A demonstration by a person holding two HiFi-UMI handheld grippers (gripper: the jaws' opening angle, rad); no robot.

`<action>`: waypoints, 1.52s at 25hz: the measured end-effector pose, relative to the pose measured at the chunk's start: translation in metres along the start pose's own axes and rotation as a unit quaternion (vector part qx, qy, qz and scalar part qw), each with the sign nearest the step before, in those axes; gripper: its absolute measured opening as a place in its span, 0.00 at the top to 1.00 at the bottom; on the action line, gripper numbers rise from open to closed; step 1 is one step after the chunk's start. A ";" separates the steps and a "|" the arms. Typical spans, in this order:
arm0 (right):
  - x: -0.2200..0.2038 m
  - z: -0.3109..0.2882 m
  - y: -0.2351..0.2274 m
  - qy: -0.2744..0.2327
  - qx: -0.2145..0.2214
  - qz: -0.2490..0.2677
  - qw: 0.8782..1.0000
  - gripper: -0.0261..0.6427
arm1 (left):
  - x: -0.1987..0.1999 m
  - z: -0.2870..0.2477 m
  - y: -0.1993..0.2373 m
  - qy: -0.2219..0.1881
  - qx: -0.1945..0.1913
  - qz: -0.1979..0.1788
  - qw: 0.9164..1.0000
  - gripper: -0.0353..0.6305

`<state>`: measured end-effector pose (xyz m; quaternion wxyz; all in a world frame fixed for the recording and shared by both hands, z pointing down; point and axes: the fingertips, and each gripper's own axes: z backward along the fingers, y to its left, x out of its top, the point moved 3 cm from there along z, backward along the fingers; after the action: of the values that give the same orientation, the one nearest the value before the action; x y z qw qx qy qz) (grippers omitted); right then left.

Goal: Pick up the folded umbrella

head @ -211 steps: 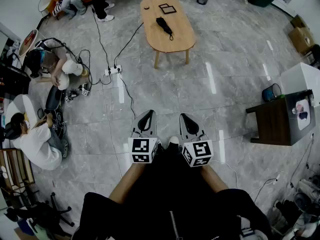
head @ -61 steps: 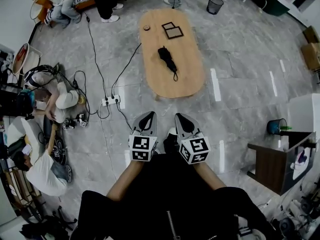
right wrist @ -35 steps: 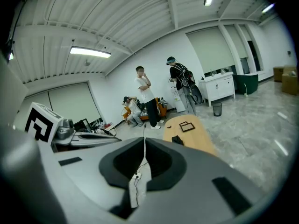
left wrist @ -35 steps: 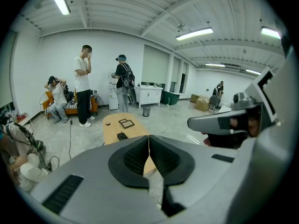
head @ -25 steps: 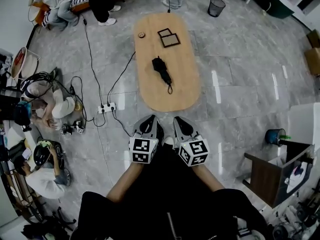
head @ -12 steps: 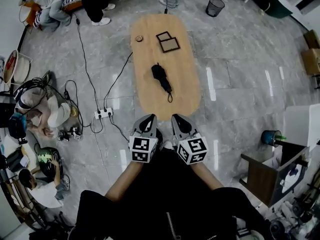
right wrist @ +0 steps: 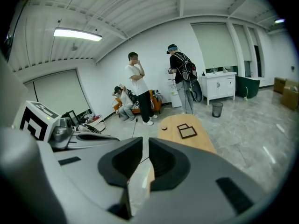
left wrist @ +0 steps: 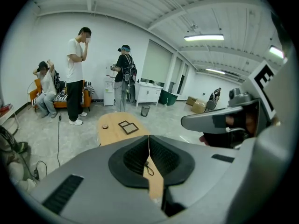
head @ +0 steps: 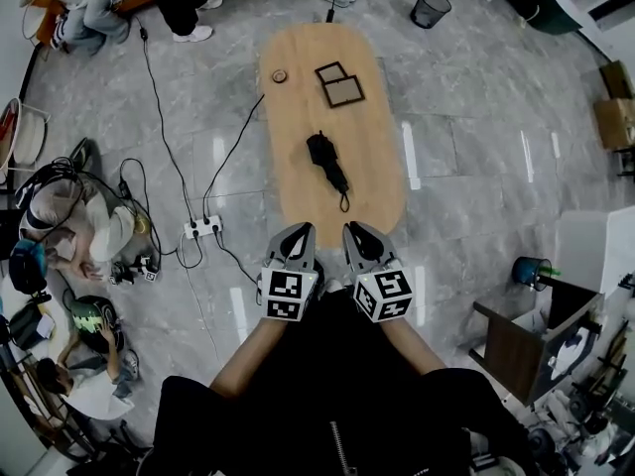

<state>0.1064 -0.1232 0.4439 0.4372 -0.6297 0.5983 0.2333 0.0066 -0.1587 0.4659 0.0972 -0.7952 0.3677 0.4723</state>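
Observation:
The folded black umbrella (head: 327, 164) lies on the middle of the oval wooden table (head: 372, 157), its wrist strap trailing toward me. Both grippers are held side by side just short of the table's near end. My left gripper (head: 299, 232) has its jaws together with nothing in them; in the left gripper view (left wrist: 149, 146) the strap (left wrist: 148, 168) shows just beyond the jaws. My right gripper (head: 355, 232) is opening, with a narrow gap between its jaws (right wrist: 145, 157) and nothing in it.
Two dark picture frames (head: 340, 82) and a small round object (head: 280, 75) lie at the table's far end. A power strip (head: 201, 228) with cables lies on the floor at left, near seated people (head: 84, 236). A dark side table (head: 516, 333) stands at right, a bin (head: 429, 8) beyond.
The table and umbrella have come closer; the table's near end now sits just beyond both grippers' tips. The grippers keep their side-by-side pose.

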 end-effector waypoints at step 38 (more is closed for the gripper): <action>-0.007 -0.152 -0.061 0.069 0.034 0.063 0.995 0.75 | 0.014 -0.104 0.094 0.019 0.033 0.043 0.998 0.92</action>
<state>0.1287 -0.2515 0.5439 0.4004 -0.5900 0.6732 0.1958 0.0179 -0.2845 0.5280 0.0960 -0.7838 0.4188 0.4484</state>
